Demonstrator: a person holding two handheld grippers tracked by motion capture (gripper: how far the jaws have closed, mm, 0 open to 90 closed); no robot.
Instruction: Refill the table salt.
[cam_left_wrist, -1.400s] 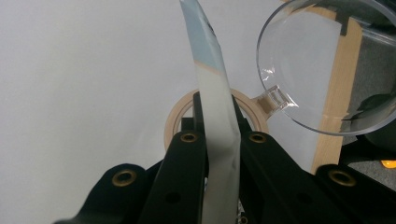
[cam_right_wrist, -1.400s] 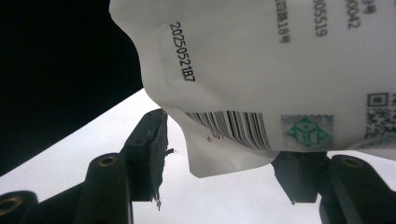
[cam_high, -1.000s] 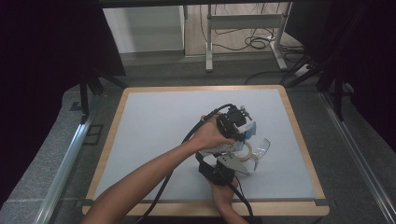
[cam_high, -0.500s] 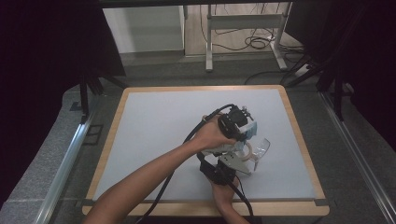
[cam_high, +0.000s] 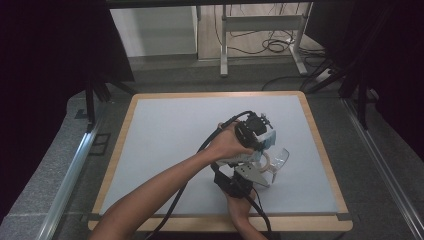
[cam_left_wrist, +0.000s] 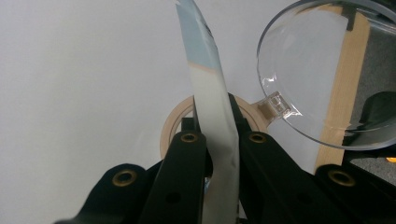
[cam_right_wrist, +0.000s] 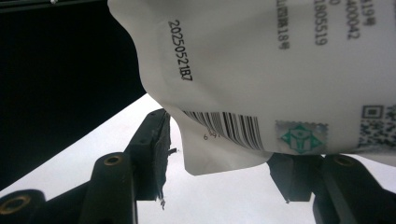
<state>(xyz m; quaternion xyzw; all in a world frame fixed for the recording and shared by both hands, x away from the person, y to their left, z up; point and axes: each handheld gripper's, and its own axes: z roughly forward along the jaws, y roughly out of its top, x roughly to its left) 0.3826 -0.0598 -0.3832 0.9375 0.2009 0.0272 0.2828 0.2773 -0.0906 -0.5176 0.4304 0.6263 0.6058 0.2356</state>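
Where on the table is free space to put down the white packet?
The table's left half and the far strip along its back edge are bare. It is crowded at the near right, where the hand-held grippers, the white packet, the tape ring and the clear lid sit together.

pouch (cam_right_wrist: 261, 70) | date code 20250521B7 | digits 1805519 | barcode, QR code

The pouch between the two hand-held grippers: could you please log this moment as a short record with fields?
work surface: pale board with wooden rim
held item: white printed pouch, barcode and date code visible
left hand-held gripper: shut on the pouch's edge
right hand-held gripper: jaws apart, pouch corner hanging between them
nearby: clear plastic cup, tape roll
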